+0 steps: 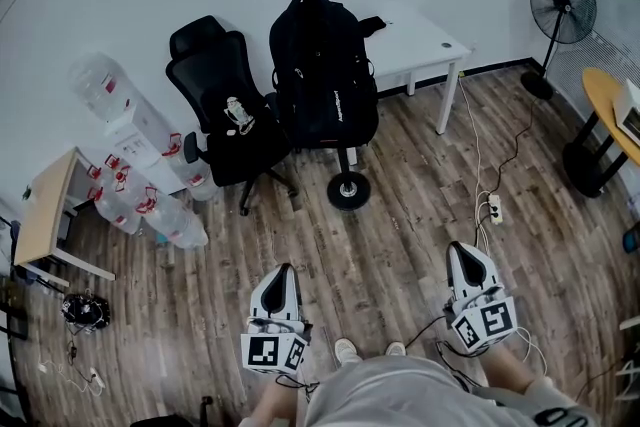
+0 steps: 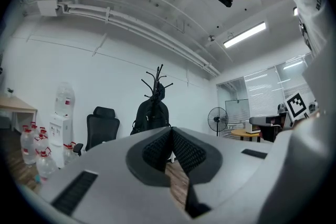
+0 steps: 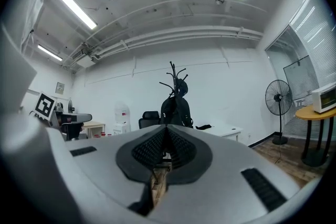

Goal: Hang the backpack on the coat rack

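the big black fabric backpack [image 1: 322, 80] hangs upright on the black metal coat rack [image 1: 348, 189], just beside the black padded office chair [image 1: 215, 75] and in front of the white desk [image 1: 420, 35]. down by the person's feet, the left gripper [image 1: 285, 273] and the right gripper [image 1: 464, 253] point toward it from well back across the wood-plank floor [image 1: 400, 245]. each has its ribbed jaws pressed together with nothing between them.
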Action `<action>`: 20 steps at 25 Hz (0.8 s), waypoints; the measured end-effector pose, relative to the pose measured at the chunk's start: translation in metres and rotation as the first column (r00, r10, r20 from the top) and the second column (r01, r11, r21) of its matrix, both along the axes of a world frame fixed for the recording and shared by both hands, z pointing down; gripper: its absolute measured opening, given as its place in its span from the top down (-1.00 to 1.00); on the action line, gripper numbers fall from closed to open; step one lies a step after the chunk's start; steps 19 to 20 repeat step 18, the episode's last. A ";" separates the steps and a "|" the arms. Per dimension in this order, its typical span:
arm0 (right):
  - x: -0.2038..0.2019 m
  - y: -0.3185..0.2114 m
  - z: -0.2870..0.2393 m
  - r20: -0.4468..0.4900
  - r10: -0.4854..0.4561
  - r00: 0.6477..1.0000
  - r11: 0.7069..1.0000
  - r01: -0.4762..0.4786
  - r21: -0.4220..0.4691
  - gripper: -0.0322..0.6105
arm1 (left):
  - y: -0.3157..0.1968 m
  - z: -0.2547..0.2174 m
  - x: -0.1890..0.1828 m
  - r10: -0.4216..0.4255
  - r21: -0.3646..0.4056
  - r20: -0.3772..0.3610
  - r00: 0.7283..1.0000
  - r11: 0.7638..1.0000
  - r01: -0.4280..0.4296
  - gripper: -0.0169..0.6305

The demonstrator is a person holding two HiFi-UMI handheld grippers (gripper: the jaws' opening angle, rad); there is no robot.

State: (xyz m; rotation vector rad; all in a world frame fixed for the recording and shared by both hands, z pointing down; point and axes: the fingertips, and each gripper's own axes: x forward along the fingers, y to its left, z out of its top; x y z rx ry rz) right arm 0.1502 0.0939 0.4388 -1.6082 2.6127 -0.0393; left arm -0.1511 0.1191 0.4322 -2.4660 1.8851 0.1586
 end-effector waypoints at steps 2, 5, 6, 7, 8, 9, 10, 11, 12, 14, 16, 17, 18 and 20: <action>-0.001 0.000 0.002 -0.005 -0.004 1.000 1.000 0.004 -0.001 0.86 | 0.000 0.001 0.000 -0.002 -0.004 -0.001 1.000 1.000 0.002 0.92; -0.004 0.000 0.003 -0.007 -0.006 1.000 1.000 0.006 -0.002 0.86 | 0.000 0.003 -0.002 -0.005 -0.010 -0.003 1.000 1.000 0.005 0.92; -0.006 0.000 0.003 -0.007 -0.006 1.000 1.000 0.006 -0.003 0.86 | 0.000 0.003 -0.004 -0.005 -0.010 -0.003 1.000 1.000 0.005 0.92; -0.007 -0.001 0.003 -0.007 -0.007 1.000 1.000 0.007 -0.003 0.86 | 0.000 0.003 -0.005 -0.005 -0.010 -0.002 1.000 1.000 0.005 0.92; -0.009 -0.001 0.003 -0.008 -0.008 1.000 1.000 0.008 -0.004 0.86 | 0.000 0.003 -0.006 -0.006 -0.011 -0.002 1.000 1.000 0.006 0.92; -0.010 -0.001 0.003 -0.009 -0.009 1.000 1.000 0.009 -0.004 0.86 | 0.000 0.003 -0.007 -0.006 -0.012 -0.002 1.000 1.000 0.006 0.92; -0.010 -0.002 0.002 -0.010 -0.010 1.000 1.000 0.009 -0.004 0.86 | 0.000 0.003 -0.008 -0.007 -0.012 -0.002 1.000 1.000 0.007 0.92; -0.011 -0.002 0.002 -0.011 -0.010 1.000 1.000 0.010 -0.004 0.86 | 0.000 0.002 -0.008 -0.006 -0.012 -0.002 1.000 1.000 0.006 0.92; -0.012 -0.002 0.002 -0.012 -0.011 1.000 1.000 0.011 -0.004 0.86 | 0.000 0.002 -0.008 -0.005 -0.011 -0.002 1.000 1.000 0.005 0.92; -0.014 -0.004 0.002 -0.014 -0.013 1.000 1.000 0.013 -0.004 0.86 | -0.001 0.001 -0.010 -0.004 -0.010 0.000 1.000 1.000 0.004 0.92; -0.016 -0.004 0.003 -0.017 -0.012 1.000 1.000 0.012 -0.006 0.86 | -0.002 0.002 -0.011 -0.004 -0.011 0.001 1.000 1.000 0.004 0.92; -0.017 -0.005 0.004 -0.018 -0.011 1.000 1.000 0.011 -0.007 0.86 | -0.002 0.002 -0.012 -0.004 -0.012 0.001 1.000 1.000 0.004 0.92; -0.018 -0.005 0.004 -0.020 -0.010 1.000 1.000 0.010 -0.007 0.86 | -0.002 0.003 -0.012 -0.003 -0.013 0.001 1.000 1.000 0.003 0.92; -0.018 -0.005 0.004 -0.020 -0.010 1.000 1.000 0.010 -0.007 0.86 | -0.002 0.003 -0.012 -0.003 -0.013 0.001 1.000 1.000 0.003 0.92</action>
